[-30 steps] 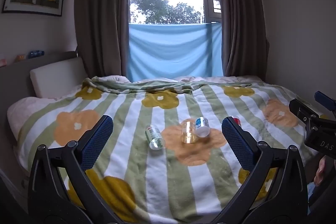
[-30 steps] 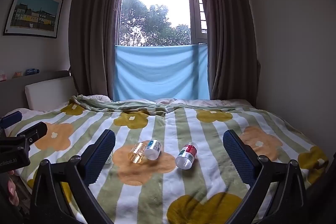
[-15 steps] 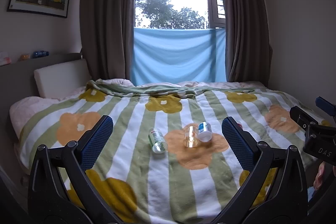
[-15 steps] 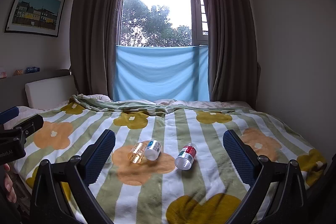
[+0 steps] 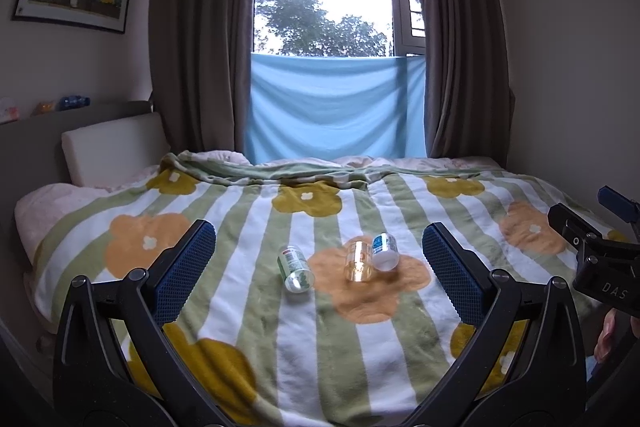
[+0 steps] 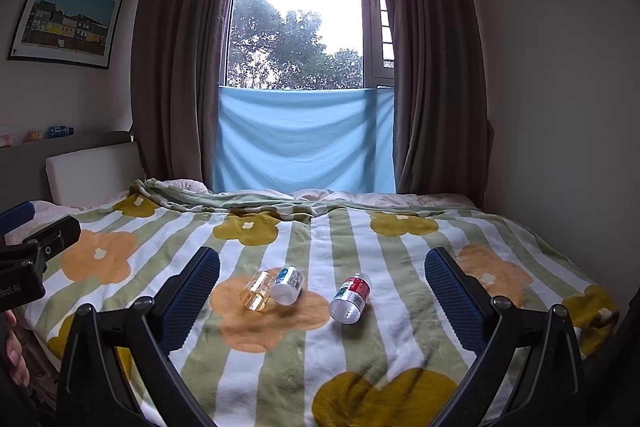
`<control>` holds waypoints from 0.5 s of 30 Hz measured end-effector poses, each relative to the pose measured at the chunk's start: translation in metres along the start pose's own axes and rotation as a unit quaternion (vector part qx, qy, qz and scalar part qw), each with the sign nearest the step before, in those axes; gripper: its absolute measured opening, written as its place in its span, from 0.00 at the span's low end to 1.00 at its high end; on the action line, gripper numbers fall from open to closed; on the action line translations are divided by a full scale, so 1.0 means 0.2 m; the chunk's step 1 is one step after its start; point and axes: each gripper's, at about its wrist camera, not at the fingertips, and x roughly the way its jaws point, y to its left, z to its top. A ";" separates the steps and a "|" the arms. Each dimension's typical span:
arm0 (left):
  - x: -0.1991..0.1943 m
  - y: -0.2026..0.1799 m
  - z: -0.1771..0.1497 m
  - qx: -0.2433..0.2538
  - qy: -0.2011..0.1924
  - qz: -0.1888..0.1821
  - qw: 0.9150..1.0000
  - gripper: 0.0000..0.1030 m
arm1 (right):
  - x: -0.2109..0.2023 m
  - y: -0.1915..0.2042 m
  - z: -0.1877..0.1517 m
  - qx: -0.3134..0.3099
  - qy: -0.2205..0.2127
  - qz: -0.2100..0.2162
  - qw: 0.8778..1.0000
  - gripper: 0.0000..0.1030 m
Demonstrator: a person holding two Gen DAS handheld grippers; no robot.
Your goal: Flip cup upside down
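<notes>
Several small clear plastic cups lie on their sides on the striped flower blanket (image 5: 280,343). In the left wrist view these are a green-labelled cup (image 5: 296,268), an amber cup (image 5: 358,261) and a blue-labelled cup (image 5: 385,252) touching it. The right wrist view shows the amber cup (image 6: 258,291), the blue-labelled cup (image 6: 288,285) and a red-labelled cup (image 6: 351,298). My left gripper (image 5: 318,239) is open, short of the cups. My right gripper (image 6: 322,263) is open too, holding nothing.
The bed fills the room up to a window with brown curtains (image 5: 192,67) and a blue cloth (image 5: 332,107). A headboard with a white pillow (image 5: 112,147) stands at the left, a wall at the right. Each gripper shows at the other view's edge.
The left wrist view has tilted up a little, showing more window. The cups have not moved and both grippers stay open.
</notes>
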 end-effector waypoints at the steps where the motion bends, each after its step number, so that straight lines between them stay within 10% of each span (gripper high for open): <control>1: 0.00 0.00 0.00 0.000 -0.001 0.000 1.000 1.00 | 0.00 0.00 0.00 -0.001 0.000 0.000 1.000 0.99; 15: 0.00 -0.02 -0.01 -0.001 -0.001 0.000 1.000 1.00 | 0.00 0.01 0.00 -0.002 -0.001 -0.001 1.000 1.00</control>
